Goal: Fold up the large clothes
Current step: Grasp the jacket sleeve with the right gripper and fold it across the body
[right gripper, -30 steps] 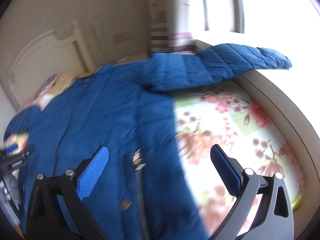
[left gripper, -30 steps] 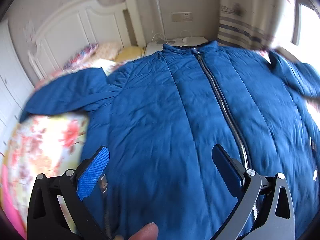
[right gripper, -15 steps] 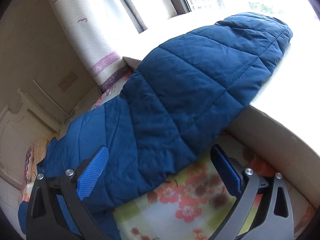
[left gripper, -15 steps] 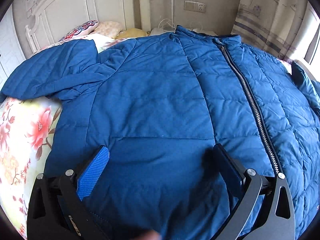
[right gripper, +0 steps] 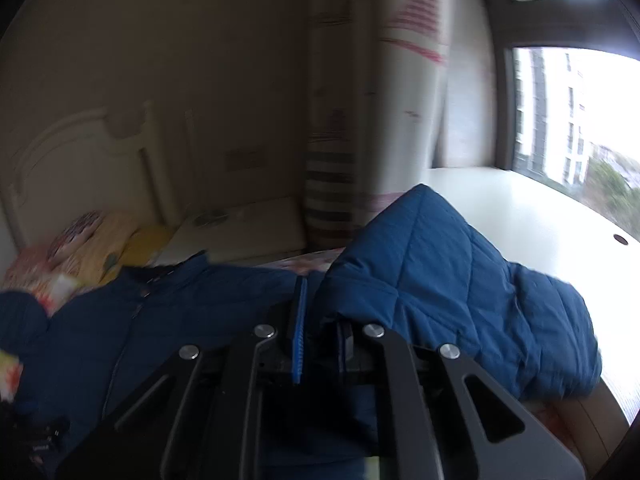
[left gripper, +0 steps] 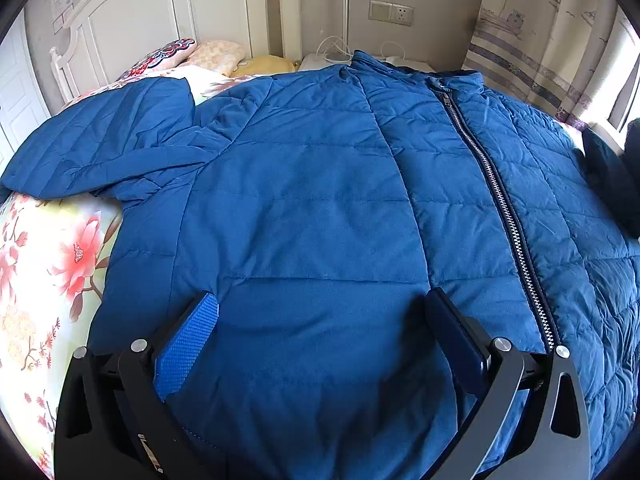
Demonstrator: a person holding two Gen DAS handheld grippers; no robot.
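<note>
A large blue quilted jacket (left gripper: pixel 320 200) lies front up on the bed, zipper (left gripper: pixel 496 200) closed, collar toward the headboard. Its left sleeve (left gripper: pixel 104 148) lies spread out to the left. My left gripper (left gripper: pixel 320 320) is open, its jaws wide apart just above the jacket's lower front. My right gripper (right gripper: pixel 320 316) is shut on the jacket's right sleeve (right gripper: pixel 440 280), which is lifted and bunched beside the white window sill (right gripper: pixel 540 216). The jacket body also shows in the right wrist view (right gripper: pixel 140 340).
The bed has a floral sheet (left gripper: pixel 44 272), pillows (left gripper: pixel 216 54) and a white headboard (left gripper: pixel 140 20). A white nightstand (left gripper: pixel 320 60) with cables stands behind the collar. A striped curtain (left gripper: pixel 532 40) hangs at the right beside the window (right gripper: pixel 576 120).
My right gripper closed on the right sleeve and lifted it off the sill. My left gripper stayed open over the jacket's lower front, moving slightly closer.
</note>
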